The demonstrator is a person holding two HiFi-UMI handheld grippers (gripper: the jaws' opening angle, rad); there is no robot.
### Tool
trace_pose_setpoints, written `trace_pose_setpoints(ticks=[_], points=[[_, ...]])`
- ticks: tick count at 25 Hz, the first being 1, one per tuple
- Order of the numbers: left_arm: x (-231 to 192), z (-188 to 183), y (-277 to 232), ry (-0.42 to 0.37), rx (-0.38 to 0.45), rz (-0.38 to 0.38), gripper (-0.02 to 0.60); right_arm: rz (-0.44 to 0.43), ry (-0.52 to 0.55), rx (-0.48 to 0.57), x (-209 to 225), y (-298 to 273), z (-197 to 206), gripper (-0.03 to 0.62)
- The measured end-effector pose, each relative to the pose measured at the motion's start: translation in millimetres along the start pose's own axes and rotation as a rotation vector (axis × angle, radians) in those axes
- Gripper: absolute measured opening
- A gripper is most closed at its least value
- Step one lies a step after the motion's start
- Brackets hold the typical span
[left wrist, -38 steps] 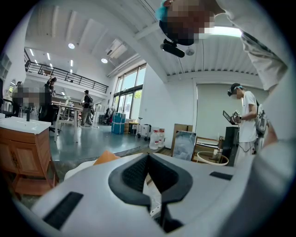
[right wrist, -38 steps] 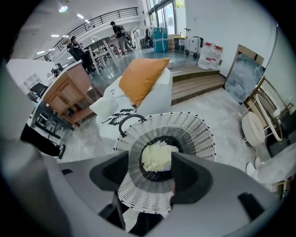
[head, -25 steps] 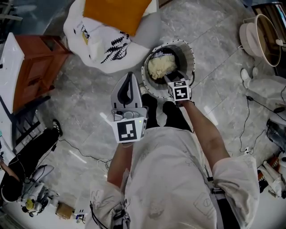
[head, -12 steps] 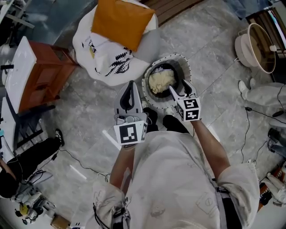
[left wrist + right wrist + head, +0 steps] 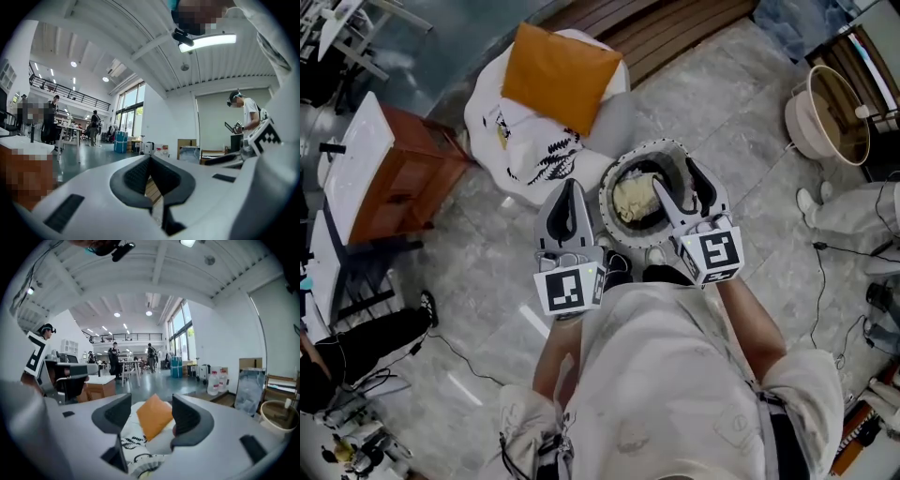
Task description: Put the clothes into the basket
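Observation:
In the head view a round, pale-rimmed basket (image 5: 609,178) stands on the marble floor just ahead of my feet, with cream clothing (image 5: 630,199) bundled inside. My right gripper (image 5: 680,180) hovers over the basket's right half, its jaws open and empty. In the right gripper view this gripper (image 5: 150,414) frames an orange pillow (image 5: 154,417) on a white leaf-print cushion (image 5: 133,442). My left gripper (image 5: 569,190) is held left of the basket with its jaws shut on nothing. In the left gripper view this gripper (image 5: 151,160) points level across the hall.
The white leaf-print cushion (image 5: 530,131) with the orange pillow (image 5: 560,61) lies just beyond the basket. A red-brown cabinet (image 5: 403,183) stands left, a beige tub (image 5: 825,112) upper right. Cables (image 5: 834,253) trail on the right floor. A person in black (image 5: 356,328) sits at the lower left.
My right gripper has lifted back out of the basket, leaving the cream clothing inside. Both grippers have risen toward me, and the left has stayed shut.

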State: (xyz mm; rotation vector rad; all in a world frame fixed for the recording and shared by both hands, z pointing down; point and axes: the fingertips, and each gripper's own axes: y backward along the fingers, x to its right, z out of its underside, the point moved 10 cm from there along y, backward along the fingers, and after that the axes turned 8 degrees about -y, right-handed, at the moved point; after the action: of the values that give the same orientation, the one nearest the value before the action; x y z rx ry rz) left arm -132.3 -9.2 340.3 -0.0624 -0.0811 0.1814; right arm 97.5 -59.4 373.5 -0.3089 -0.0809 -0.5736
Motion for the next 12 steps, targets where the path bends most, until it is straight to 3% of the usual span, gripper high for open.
trace_pose_setpoints(ticks=[6, 12], points=[[-7, -42, 8, -0.045, 0.092, -0.02, 0.003, 0.01, 0.112, 0.227, -8, 20, -72, 0.258], [-12, -72, 14, -0.101, 0.167, -0.038, 0.003, 0.047, 0.191, 0.317, -11, 32, -103, 0.258]])
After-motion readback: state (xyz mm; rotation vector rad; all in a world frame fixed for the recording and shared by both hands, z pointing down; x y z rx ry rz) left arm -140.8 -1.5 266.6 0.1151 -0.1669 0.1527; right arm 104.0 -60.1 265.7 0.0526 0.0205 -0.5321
